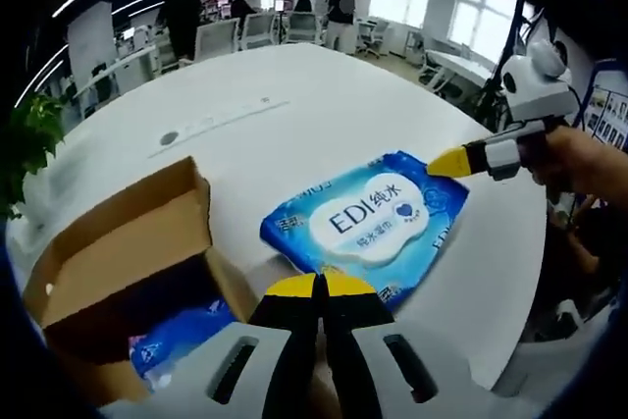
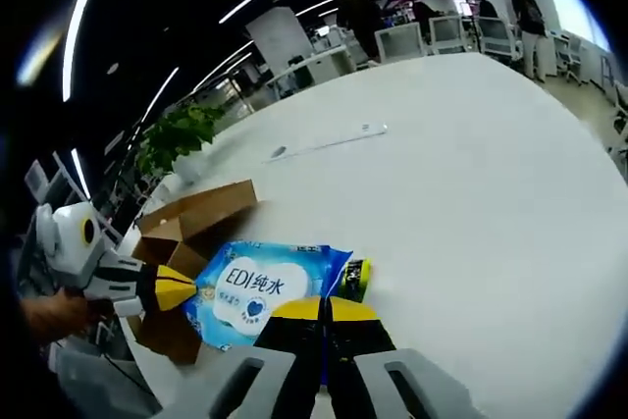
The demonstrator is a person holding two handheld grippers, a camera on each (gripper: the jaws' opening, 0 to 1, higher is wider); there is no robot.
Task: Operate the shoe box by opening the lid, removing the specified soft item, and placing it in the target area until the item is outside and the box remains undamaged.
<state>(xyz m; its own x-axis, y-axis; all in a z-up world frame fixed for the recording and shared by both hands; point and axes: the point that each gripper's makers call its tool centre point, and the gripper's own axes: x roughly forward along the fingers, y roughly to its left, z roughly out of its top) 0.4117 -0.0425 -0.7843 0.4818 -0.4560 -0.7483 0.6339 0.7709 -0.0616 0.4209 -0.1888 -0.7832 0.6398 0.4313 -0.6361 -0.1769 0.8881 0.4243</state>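
Observation:
A blue wet-wipe pack (image 1: 368, 223) with a white "EDI" label lies flat on the white table. My left gripper (image 1: 319, 285) is shut on its near edge. From the right, my right gripper (image 1: 442, 164) pinches the pack's far corner. In the right gripper view the pack (image 2: 257, 287) lies just ahead of my right gripper (image 2: 324, 307), which is shut on its edge, and the left gripper (image 2: 186, 289) grips the opposite side. The brown shoe box (image 1: 118, 233) stands open at the left with another blue pack (image 1: 177, 336) inside. The box (image 2: 196, 211) sits behind the pack.
The round white table (image 2: 461, 174) stretches far ahead, with a thin flat strip (image 1: 221, 123) lying on it. A potted plant (image 2: 177, 134) stands beyond the box. Office chairs, desks and people fill the background. The table's edge (image 1: 520, 291) runs close on the right.

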